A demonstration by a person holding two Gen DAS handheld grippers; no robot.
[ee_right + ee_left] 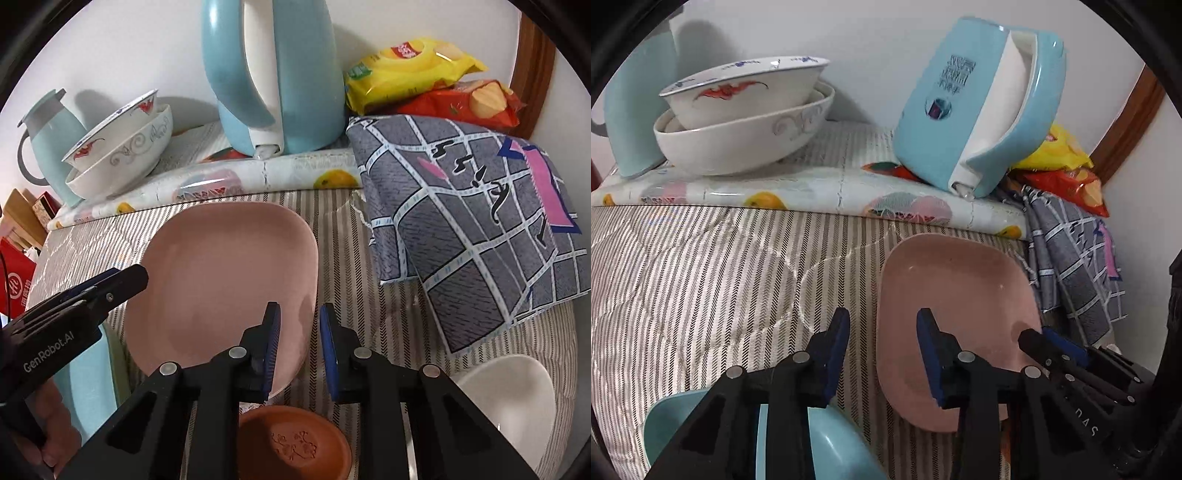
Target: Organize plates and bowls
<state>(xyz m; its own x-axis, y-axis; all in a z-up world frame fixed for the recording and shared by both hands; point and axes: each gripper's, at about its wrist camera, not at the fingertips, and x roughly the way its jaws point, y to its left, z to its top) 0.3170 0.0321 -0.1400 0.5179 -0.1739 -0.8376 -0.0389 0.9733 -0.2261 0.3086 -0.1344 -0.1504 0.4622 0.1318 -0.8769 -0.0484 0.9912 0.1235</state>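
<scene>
1. Left wrist view: the left gripper points down over a striped quilted cover. Its jaws stand partly open astride the near left rim of a pink plate, one pad outside on the cover, the other over the plate's inside; neither pad visibly presses the rim.
2. Right wrist view: the right gripper is narrowly open astride the same plate's right rim, left pad over the plate, right pad over the cover. Whether the pads pinch the rim cannot be told.
3. The pink plate lies flat on the cover and holds nothing.
4. Two white bowls sit nested on a fruit-print mat at the back left; the upper, red-patterned one tilts inside the lower. Their contents are hidden.
5. A light blue kettle stands on the mat beside them, and a pale blue jug stands left of the bowls.
6. A terracotta saucer lies empty under the right gripper, with an empty white bowl to its right.
7. A light blue dish sits under the left gripper.
</scene>
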